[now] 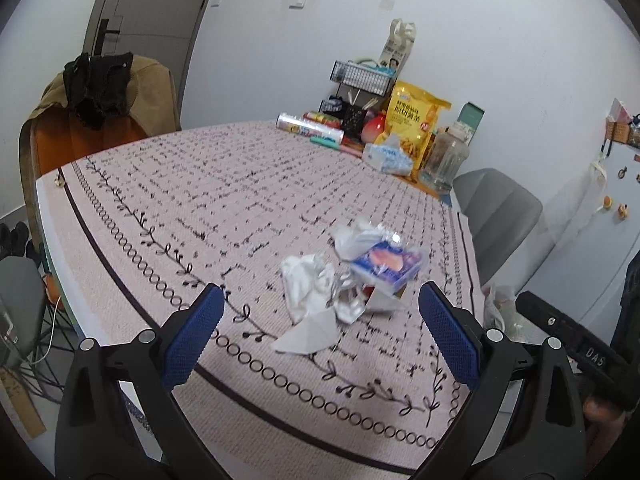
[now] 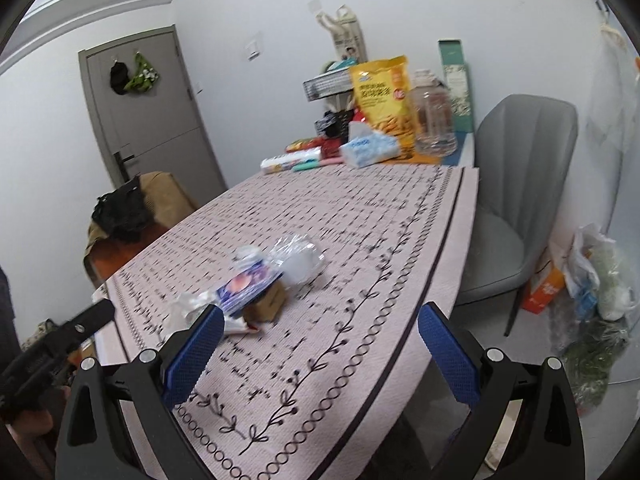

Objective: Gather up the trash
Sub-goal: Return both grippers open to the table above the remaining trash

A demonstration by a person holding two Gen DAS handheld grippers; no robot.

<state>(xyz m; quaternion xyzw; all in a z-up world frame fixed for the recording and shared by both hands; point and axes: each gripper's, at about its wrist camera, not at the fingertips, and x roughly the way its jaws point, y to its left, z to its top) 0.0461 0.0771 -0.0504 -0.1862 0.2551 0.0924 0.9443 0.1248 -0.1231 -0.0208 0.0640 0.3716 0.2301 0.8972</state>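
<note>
The print on the blue wrapper [image 1: 387,266] in the trash pile is too blurred to read. A small brown box [image 2: 269,305] sits half hidden under that wrapper. Beside the pile, the right wrist view smears the crumpled tissue [image 2: 188,307]. Behind the yellow snack bag [image 1: 416,128], the wire rack [image 1: 362,76] is partly covered.

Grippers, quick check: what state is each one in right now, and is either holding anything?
Left gripper: open, fingers wide apart, holding nothing, above the trash pile.
Right gripper: open, fingers wide apart, holding nothing.
</note>
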